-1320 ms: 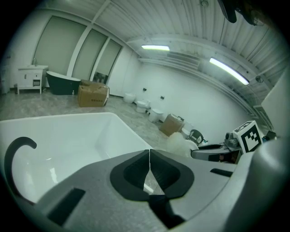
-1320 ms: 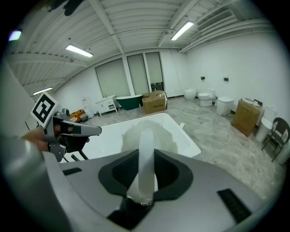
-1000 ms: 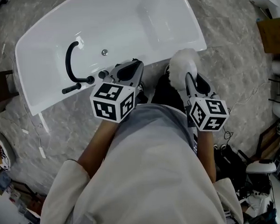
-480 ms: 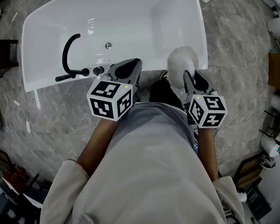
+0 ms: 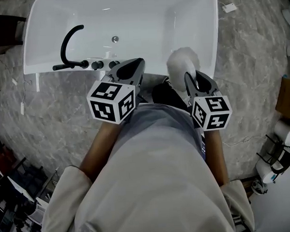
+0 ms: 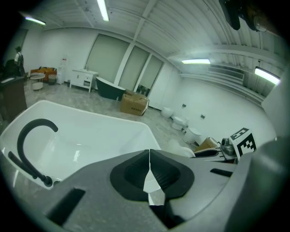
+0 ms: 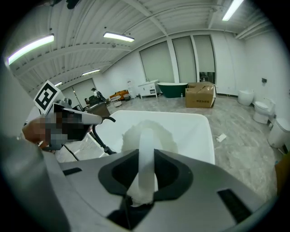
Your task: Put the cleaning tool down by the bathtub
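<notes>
While the right tool (image 5: 191, 80) grips the duster (image 5: 182, 62), left tool (image 5: 132, 66) closed empty, it's mid-carry; next, lower it to floor (image 5: 241, 64) at five o'clock of the bathtub (image 5: 144, 16).

Fluffy white cleaning tool (image 5: 182, 63) at the white bathtub's (image 5: 145, 21) near rim.
Its puffy head shows centre-right in the head view, its pale handle clamped between the right gripper's (image 5: 194, 77) jaws; the bathtub fills the upper frame.
</notes>
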